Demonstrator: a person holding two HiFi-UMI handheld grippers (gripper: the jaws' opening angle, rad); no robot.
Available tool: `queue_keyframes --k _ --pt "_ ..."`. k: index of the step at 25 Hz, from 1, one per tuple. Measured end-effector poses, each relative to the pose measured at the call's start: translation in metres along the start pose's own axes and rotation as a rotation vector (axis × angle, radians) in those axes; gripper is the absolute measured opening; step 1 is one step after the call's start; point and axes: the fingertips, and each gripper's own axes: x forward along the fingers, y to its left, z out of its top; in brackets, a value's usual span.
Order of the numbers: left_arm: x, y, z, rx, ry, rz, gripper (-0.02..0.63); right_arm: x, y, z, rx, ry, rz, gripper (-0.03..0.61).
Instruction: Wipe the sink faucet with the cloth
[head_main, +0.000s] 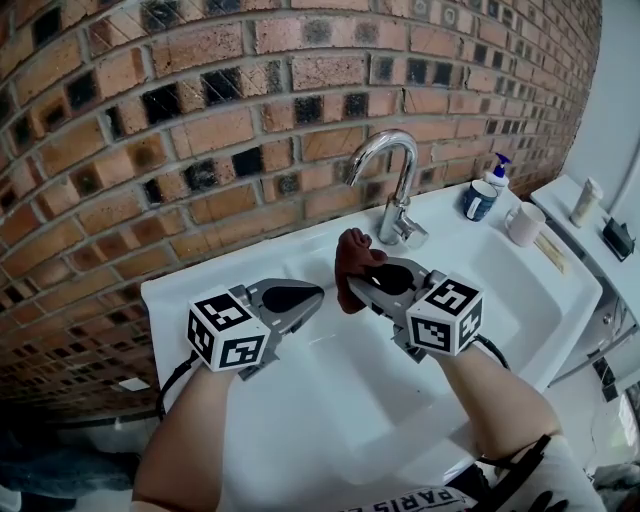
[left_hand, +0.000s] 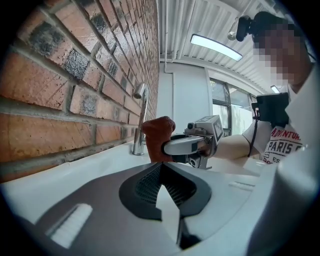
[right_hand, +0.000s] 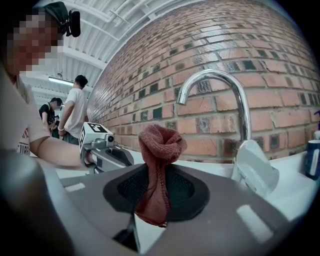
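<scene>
A chrome gooseneck faucet (head_main: 394, 178) rises from the back rim of a white sink (head_main: 200, 285), against a brick wall. My right gripper (head_main: 362, 284) is shut on a bunched reddish-brown cloth (head_main: 352, 266), held above the basin just left of and in front of the faucet base. In the right gripper view the cloth (right_hand: 157, 172) stands up from between the jaws, with the faucet (right_hand: 235, 97) behind and to the right. My left gripper (head_main: 308, 298) is shut and holds nothing, hovering over the basin's left side; in its view the cloth (left_hand: 156, 137) and the faucet (left_hand: 140, 120) lie ahead.
On the sink's right rim stand a blue-capped spray bottle (head_main: 496, 170), a dark blue cup (head_main: 479, 199) and a pale pink mug (head_main: 525, 223). A counter with a small bottle (head_main: 586, 201) lies further right. Two people (right_hand: 70, 112) stand in the background.
</scene>
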Motion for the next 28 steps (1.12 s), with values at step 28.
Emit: queue_keyframes --k 28 --pt "0.001 0.000 -0.001 -0.003 0.007 -0.004 0.006 0.006 0.005 -0.013 -0.027 0.061 0.028 0.091"
